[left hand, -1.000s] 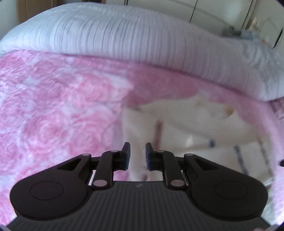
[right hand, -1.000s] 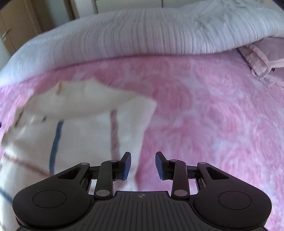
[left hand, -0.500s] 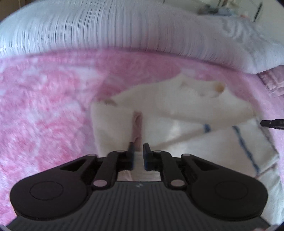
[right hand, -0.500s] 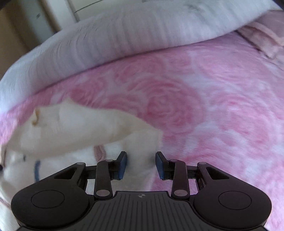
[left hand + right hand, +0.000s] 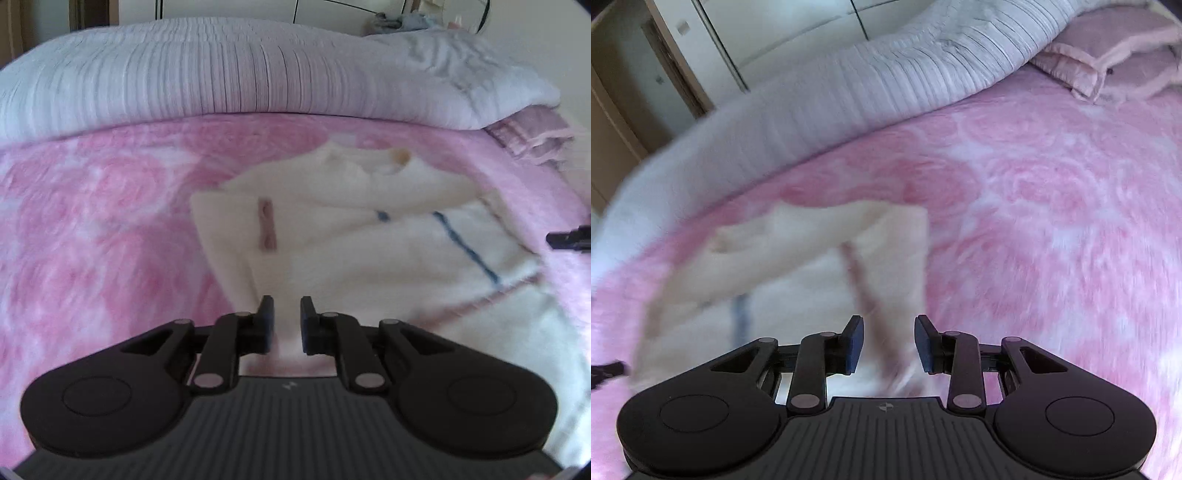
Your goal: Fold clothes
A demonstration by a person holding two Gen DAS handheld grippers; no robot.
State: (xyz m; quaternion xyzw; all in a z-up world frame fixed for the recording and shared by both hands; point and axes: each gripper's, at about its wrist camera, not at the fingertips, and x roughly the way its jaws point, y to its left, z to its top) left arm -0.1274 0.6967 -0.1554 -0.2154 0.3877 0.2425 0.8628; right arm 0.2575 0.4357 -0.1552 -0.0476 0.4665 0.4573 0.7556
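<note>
Here both hand-held grippers hover over the cream sweater [image 5: 332, 236] on the bed [image 5: 92, 221]: left hand-held gripper [image 5: 287, 317] opening, right hand-held gripper [image 5: 889, 341] released, sleeves already tucked inward.

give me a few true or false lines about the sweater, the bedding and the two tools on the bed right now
1. The cream sweater lies on a pink blanket. True.
2. The sweater is plain, with no stripes. False: it has blue and reddish stripes.
3. A white ribbed duvet is bunched up beyond the sweater. True.
4. The right tool is clamped fully shut. False: there is a clear gap between its fingers, with sweater fabric seen through it.
5. A pillow lies at the far right of the bed in the right wrist view. True.
6. The left tool is over bare blanket, far from the sweater. False: it is at the sweater's near edge.
</note>
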